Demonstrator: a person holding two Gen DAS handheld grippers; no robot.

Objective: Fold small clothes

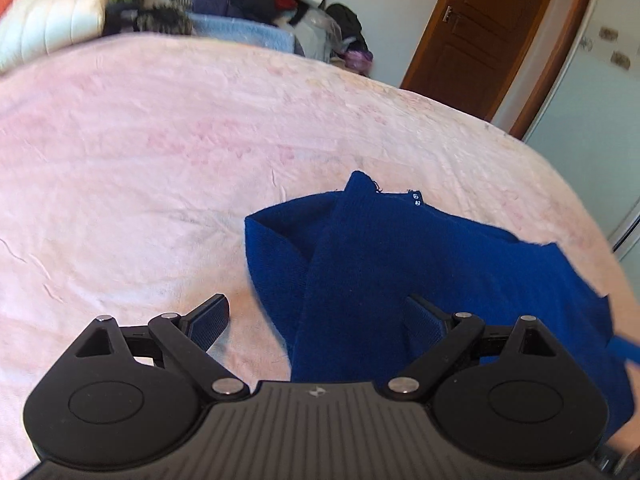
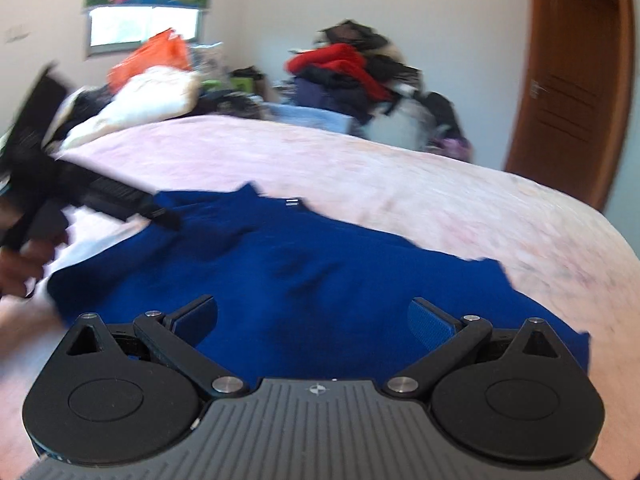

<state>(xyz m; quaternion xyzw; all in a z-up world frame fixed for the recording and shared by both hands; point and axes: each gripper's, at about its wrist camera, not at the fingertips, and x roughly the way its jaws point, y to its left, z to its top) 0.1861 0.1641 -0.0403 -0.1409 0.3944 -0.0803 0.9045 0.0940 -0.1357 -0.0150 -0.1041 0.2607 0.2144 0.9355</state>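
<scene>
Left gripper (image 1: 316, 316) spread wide and empty, blue sweater (image 1: 420, 264) lay ahead-right on pink bedspread (image 1: 160, 152), right gripper (image 2: 314, 316) gaped empty above it

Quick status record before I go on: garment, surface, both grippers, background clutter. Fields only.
garment: blue knit garment, partly folded, lying flat
surface: pink bedspread
left gripper: open, over the garment's left edge, holding nothing
right gripper: open, above the garment's near side, holding nothing
background: pile of clothes beyond the bed; wooden door
image quality: motion blur in right wrist view
</scene>
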